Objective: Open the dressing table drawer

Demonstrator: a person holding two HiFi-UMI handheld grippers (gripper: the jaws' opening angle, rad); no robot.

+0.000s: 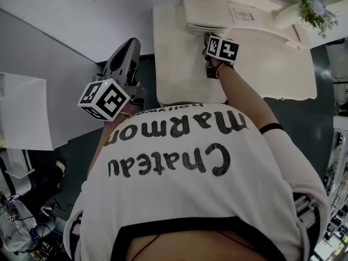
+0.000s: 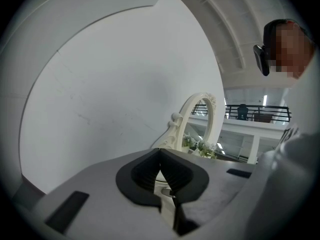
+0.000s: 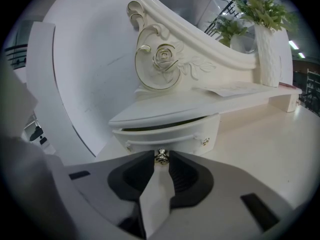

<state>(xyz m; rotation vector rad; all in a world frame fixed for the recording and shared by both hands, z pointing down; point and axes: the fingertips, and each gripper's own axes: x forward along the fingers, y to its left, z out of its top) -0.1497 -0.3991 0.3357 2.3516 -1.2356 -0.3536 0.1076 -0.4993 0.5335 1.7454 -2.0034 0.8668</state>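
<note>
- The right hand-held gripper [image 3: 161, 160] is reaching over the cream tabletop [image 1: 179, 75] and its jaws are clamping the little metal knob [image 3: 161, 156] on the drawer [image 3: 172, 137], one jaw tip on either side of it.
- The drawer is sitting in the low raised shelf at the back of the tabletop, right under the mirror [image 2: 202, 118]. A thin dark slit is showing along its top edge.
- The left hand-held gripper [image 2: 160, 151] is hanging off to the left of the tabletop, well apart from the drawer. It's pointing at the wall with its jaws together and nothing between them.
- Surface stuff: the tabletop is looking pretty bare out front. A carved rose [image 3: 163, 57] with gold trim is curling up the mirror frame, and a flat sheet of paper [image 3: 235, 89] is lying on the shelf top.
- A white vase [image 3: 270, 54] with green leaves is standing further along that shelf, on the right in the right gripper view.
- Room-wise, a big plain white wall [image 2: 110, 84] is curving behind the furniture, and a dark floor [image 1: 322, 113] is showing past the tabletop's right edge.
- A black railing [image 2: 257, 112] on an upper level is showing up far behind the mirror in the left gripper view.
- Cables [image 1: 32, 222] and other clutter are piling up on the floor at the person's left.
- The person's white shirt [image 1: 201, 189] is filling the bottom of the head view.
</note>
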